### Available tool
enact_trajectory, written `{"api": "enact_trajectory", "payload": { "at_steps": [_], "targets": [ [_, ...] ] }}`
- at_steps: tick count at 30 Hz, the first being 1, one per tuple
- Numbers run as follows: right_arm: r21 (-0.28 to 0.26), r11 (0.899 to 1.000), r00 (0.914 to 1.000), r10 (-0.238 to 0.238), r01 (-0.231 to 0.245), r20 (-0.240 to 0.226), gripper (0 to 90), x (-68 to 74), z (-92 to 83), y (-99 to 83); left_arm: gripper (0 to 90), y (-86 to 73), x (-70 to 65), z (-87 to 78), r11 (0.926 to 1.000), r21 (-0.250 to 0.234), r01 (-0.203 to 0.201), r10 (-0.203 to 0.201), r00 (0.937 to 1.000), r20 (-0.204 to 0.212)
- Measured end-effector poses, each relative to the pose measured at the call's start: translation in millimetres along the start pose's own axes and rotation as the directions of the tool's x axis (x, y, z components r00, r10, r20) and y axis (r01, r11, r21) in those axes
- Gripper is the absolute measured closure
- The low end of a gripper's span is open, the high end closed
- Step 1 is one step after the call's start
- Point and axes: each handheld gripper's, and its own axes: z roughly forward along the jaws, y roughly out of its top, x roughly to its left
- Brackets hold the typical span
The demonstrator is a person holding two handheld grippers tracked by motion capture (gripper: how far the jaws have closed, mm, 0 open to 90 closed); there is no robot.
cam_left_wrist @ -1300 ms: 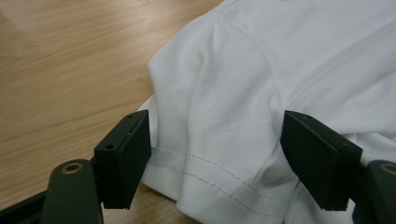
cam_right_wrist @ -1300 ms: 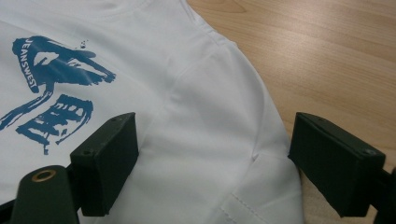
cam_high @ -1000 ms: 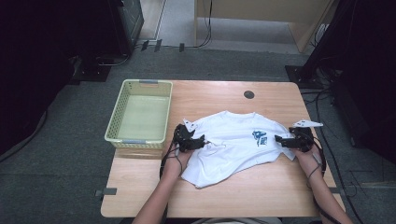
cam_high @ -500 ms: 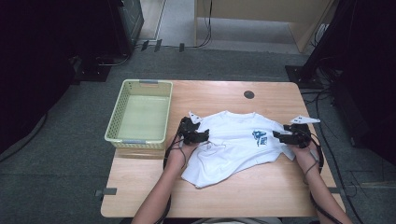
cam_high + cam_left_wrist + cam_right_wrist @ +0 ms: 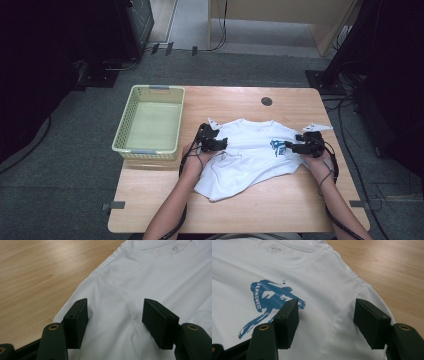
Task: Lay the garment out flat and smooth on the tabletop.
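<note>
High view: left gripper (image 5: pixel 220 145) and right gripper (image 5: pixel 289 147), both unclenched after narrowing, straddle white T-shirt (image 5: pixel 250 155).

One white cotton T-shirt (image 5: pixel 252 155) with a single blue brush-stroke print (image 5: pixel 276 146) lies on one light wooden table (image 5: pixel 280 210). One pale green slatted plastic basket (image 5: pixel 131 120) stands on that table. Two black two-jaw grippers, left (image 5: pixel 223 144) and right (image 5: pixel 288 147), are counted, each in one of a person's two hands.
</note>
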Motion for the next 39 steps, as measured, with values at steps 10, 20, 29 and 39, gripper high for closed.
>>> {"api": "enact_trajectory", "payload": {
  "at_steps": [10, 20, 29, 39],
  "targets": [
    [0.002, 1.000, 0.9995, -0.025, 0.025, 0.021, 30.6, 7.7, 4.7, -1.5, 34.0, -6.6, -1.0, -0.4, 0.9995, -0.006, -0.031, 0.031, 0.9994, -0.016],
    [-0.021, 1.000, 0.9995, -0.021, 0.022, 0.023, 25.2, 12.4, 3.4, -7.5, 31.5, -16.2, -1.9, -8.9, 0.9997, -0.015, -0.018, 0.017, 0.9994, -0.030],
    [-0.029, 0.999, 0.9994, -0.033, 0.033, 0.012, 24.6, 20.3, -0.6, -13.3, 31.3, -26.3, -5.1, -19.5, 0.9999, -0.012, -0.009, 0.008, 0.9991, -0.041],
    [-0.032, 0.998, 0.9989, -0.047, 0.047, -0.002, 23.6, 31.4, -8.2, -22.5, 31.3, -38.6, -11.0, -32.7, 0.9999, -0.008, -0.006, 0.006, 0.9988, -0.049]
  ]
}}
